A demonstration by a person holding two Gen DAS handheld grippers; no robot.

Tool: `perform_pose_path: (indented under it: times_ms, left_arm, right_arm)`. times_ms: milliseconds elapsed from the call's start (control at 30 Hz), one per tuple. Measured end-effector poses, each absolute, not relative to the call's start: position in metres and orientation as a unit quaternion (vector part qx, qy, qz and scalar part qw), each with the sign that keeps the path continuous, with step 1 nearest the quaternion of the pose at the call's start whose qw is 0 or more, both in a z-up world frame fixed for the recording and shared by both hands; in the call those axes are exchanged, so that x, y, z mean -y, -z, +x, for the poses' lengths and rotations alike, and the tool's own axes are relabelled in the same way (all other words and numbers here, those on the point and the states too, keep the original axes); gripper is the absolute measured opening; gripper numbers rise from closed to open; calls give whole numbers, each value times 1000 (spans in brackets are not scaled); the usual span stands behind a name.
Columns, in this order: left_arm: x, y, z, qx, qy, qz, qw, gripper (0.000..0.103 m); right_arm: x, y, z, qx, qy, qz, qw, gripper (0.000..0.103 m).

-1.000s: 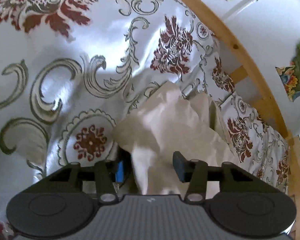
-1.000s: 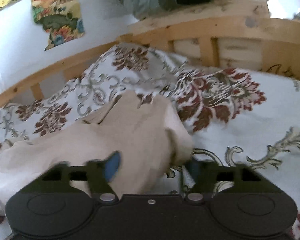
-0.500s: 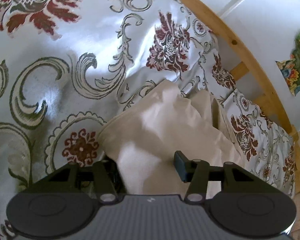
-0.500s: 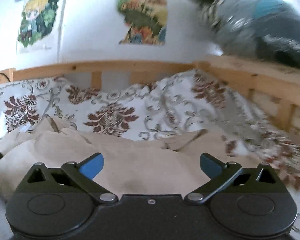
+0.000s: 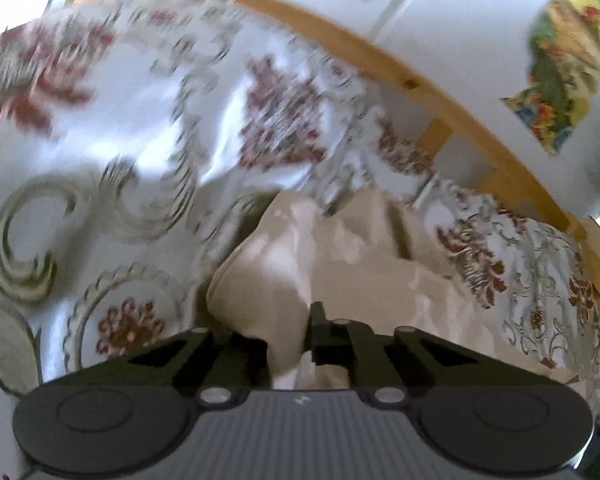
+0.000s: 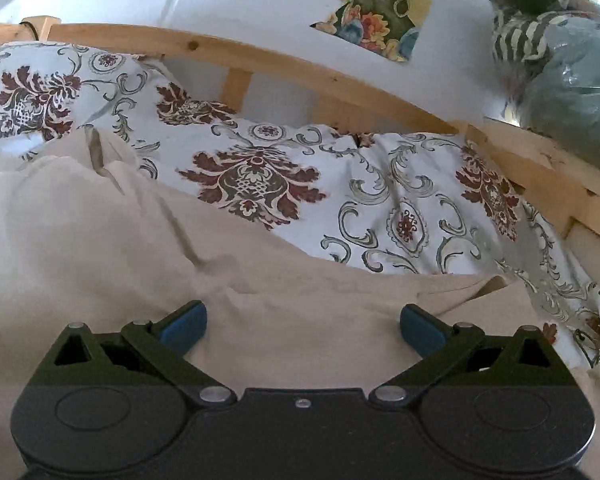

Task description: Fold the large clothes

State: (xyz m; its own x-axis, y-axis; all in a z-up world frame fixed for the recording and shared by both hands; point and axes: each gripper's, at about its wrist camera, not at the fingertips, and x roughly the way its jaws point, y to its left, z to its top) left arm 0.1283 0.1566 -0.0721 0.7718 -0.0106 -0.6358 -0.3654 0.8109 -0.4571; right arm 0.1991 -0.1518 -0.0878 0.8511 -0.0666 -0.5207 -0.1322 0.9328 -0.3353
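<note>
The large beige cloth garment (image 6: 260,280) is lying crumpled on a white bedspread printed with dark red flowers and grey-green scrolls (image 6: 380,208), which is covering a bed with a pale wooden rail frame (image 6: 300,64) set against a white wall.

The left gripper (image 5: 296,344) is pinching a raised fold of the beige garment (image 5: 320,264); its black jaws are standing almost together with the cloth bunched between them, though the left-wrist view is blurred, so the exact contact is hard to make out.

The right gripper (image 6: 302,326) is hovering just above a flat stretch of the garment, its blue-padded fingers (image 6: 182,326) spread as wide as they go and gripping nothing.

A torn colourful floral poster (image 6: 380,4) is hanging on the wall above the rail, and a bundle of grey-green fabric (image 6: 568,80) is sitting at the bed's far right corner.
</note>
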Motion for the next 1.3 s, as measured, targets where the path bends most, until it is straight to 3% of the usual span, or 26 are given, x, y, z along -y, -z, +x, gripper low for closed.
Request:
perform_pose_path:
  times_ms: [200,400,600,667,800,1033,1167,1300]
  left_arm:
    - [-125,21,120,-266,-44,-199,942,1]
    - [-54,-52,122,-211,42,-99,972,1]
    - [47,-97,129,-197,150,22,969,1]
    - [76,-99,132,-198,169,45,964,1]
    - [126,-90,135,-208,217,66,951,1]
    - [188,-49,108,-222,292,120,923,1]
    - [213,-21,89,-234,314,165,905,1]
    - [224,-6,68,-225,326,198,897,2]
  right_arm:
    - [178,54,151,-222,-22,-129,966,102]
    - [221,62,141,-271,-51,-65,959,100]
    - [280,39,132,-255,-36,76,963,73]
    - [303,23,118,-246,-33,127,960,56]
    - [360,-3,84,-230,-45,240,942,42]
    - [445,-11,66,-240,-95,409,875,42]
    - [477,4,58,-221,-93,515,823,54]
    - [483,9,63,-245,-88,517,815,66]
